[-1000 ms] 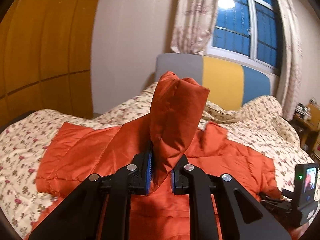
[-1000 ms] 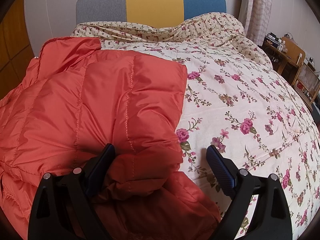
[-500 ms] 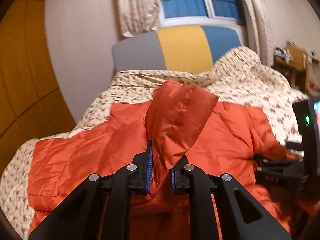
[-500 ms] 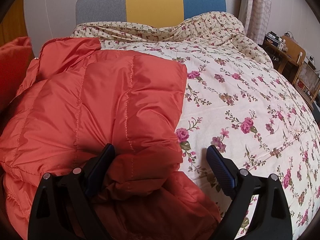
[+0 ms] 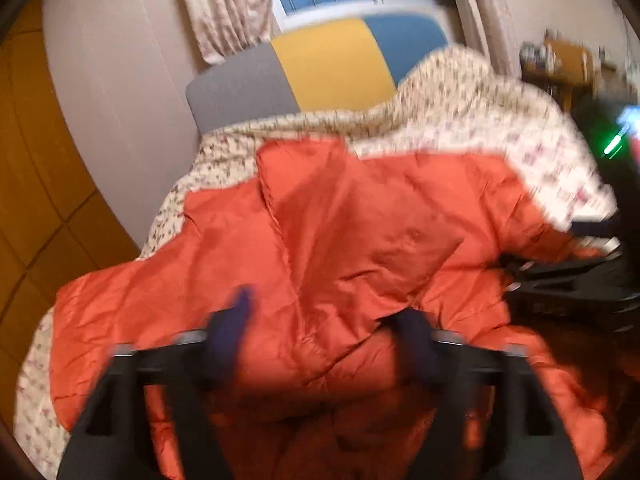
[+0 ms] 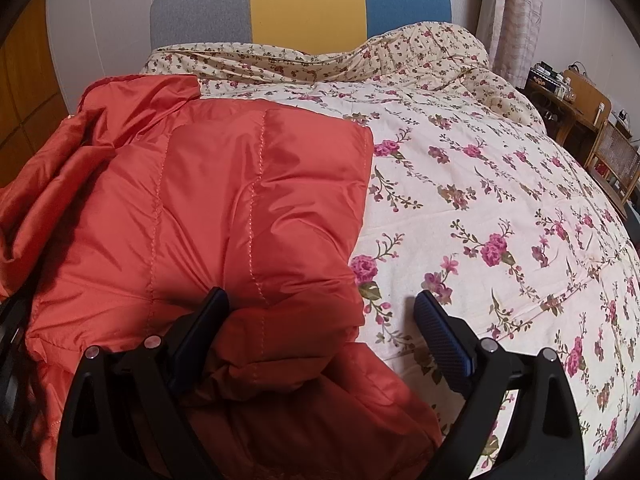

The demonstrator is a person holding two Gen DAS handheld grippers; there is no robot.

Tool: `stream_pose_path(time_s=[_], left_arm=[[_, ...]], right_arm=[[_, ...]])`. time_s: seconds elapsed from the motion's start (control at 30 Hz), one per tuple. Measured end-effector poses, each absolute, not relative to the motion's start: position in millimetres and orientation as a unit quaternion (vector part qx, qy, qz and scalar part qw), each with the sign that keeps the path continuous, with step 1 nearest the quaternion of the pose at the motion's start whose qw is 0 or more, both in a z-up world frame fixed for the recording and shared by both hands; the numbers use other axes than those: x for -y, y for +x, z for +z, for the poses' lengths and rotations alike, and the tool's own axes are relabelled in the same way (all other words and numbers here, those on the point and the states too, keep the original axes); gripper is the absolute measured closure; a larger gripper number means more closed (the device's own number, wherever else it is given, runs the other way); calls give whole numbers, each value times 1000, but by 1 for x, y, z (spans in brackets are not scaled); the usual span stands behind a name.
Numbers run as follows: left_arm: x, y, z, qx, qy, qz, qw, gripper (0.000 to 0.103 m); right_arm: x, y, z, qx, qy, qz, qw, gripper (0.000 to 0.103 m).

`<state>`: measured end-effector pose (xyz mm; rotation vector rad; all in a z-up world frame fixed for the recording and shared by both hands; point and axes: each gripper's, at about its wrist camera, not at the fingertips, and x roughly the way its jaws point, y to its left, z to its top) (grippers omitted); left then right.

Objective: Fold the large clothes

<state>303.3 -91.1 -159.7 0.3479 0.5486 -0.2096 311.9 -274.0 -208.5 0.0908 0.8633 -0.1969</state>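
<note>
An orange quilted puffer jacket (image 5: 360,240) lies spread on the floral bed cover (image 5: 540,152). In the blurred left wrist view my left gripper (image 5: 328,320) is open, its fingers wide apart over a folded-over sleeve that rests on the jacket body. In the right wrist view the jacket (image 6: 224,208) covers the left half of the bed. My right gripper (image 6: 320,312) is open low over the jacket's near right edge, its left finger (image 6: 200,328) against the fabric and its right finger (image 6: 440,332) over the floral cover (image 6: 500,200).
A grey, yellow and blue headboard (image 6: 304,4) stands at the far end. A wooden side table and chair (image 6: 592,120) stand to the right of the bed. Orange wardrobe panels (image 5: 28,184) line the left wall. The right gripper's body (image 5: 580,280) shows at right in the left wrist view.
My left gripper has opened and let go of the sleeve, which now lies folded over the jacket body. The left camera swung and dropped lower. The right gripper has not moved.
</note>
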Motion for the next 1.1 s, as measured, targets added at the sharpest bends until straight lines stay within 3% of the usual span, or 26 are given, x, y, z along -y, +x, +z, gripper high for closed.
stream_pose_path(time_s=[0.2, 0.43, 0.6, 0.73, 0.9, 1.1], left_arm=[[50, 274, -132, -232, 130, -127, 955, 14], [-54, 275, -123, -224, 41, 10, 974, 14], [-95, 280, -154, -283, -39, 26, 958, 14], [-90, 280, -159, -291, -26, 30, 956, 14], [-90, 282, -164, -306, -27, 23, 952, 12], [-92, 279, -166, -308, -44, -1, 950, 11]], right_arm=[[275, 312, -208, -418, 44, -95, 903, 9], [266, 307, -198, -410, 20, -102, 906, 9], [236, 285, -144, -319, 20, -54, 946, 9], [189, 292, -117, -283, 6, -2, 959, 6], [137, 336, -149, -335, -94, -19, 937, 6], [155, 353, -201, -380, -33, -22, 924, 3]])
